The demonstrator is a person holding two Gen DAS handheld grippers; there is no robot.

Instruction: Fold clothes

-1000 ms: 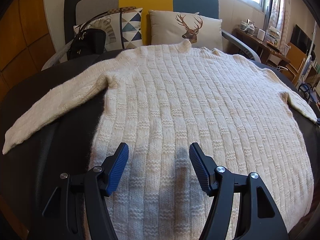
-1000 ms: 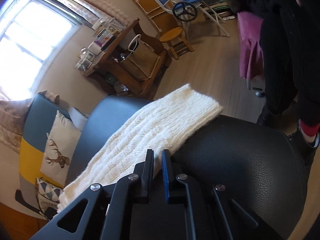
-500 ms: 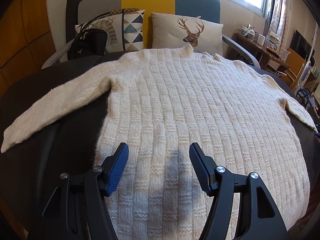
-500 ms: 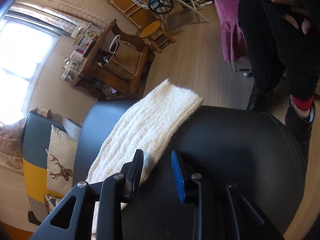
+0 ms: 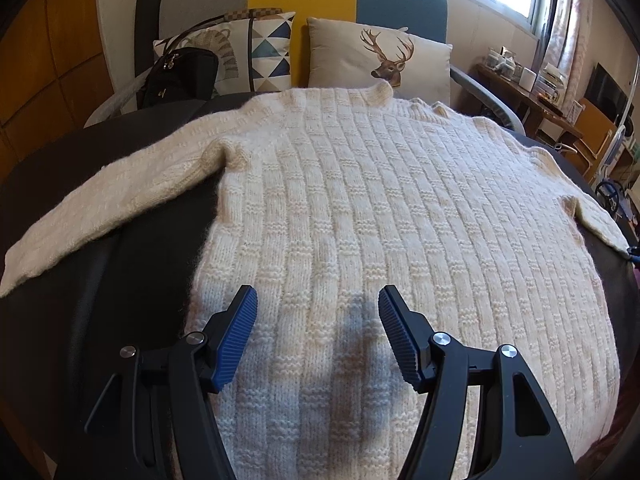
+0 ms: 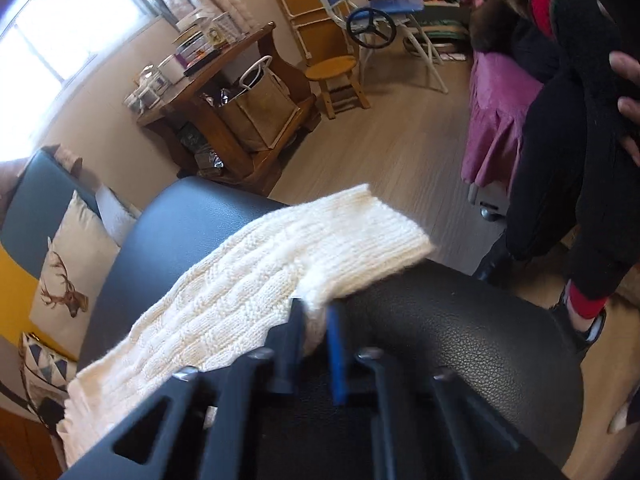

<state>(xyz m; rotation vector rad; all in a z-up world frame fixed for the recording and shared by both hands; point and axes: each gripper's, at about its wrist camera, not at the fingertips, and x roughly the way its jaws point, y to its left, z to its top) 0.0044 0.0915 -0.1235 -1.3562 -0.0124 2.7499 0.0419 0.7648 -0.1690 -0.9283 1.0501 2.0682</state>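
A cream knitted sweater (image 5: pixel 360 200) lies flat, front down or up I cannot tell, on a black padded table (image 5: pixel 120 280), both sleeves spread out. My left gripper (image 5: pixel 318 320) hovers open over the sweater's lower body with nothing between its blue pads. In the right wrist view the sweater's right sleeve (image 6: pixel 280 260) runs toward the table's edge. My right gripper (image 6: pixel 316 320) is closing its jaws on the near edge of that sleeve close to the cuff, and a fold of knit is pinched between them.
A sofa behind the table holds a deer cushion (image 5: pixel 380 56) and a black handbag (image 5: pixel 180 76). Past the sleeve's end stand a wooden side table (image 6: pixel 224 92), a small stool (image 6: pixel 332 68) and a pink seat (image 6: pixel 496 120). A person in black (image 6: pixel 560 180) stands at the table's right.
My right gripper opened beside the sleeve, shifted onto its edge and closed on the knit, rolling a little. The left gripper and the sweater's body stayed put.
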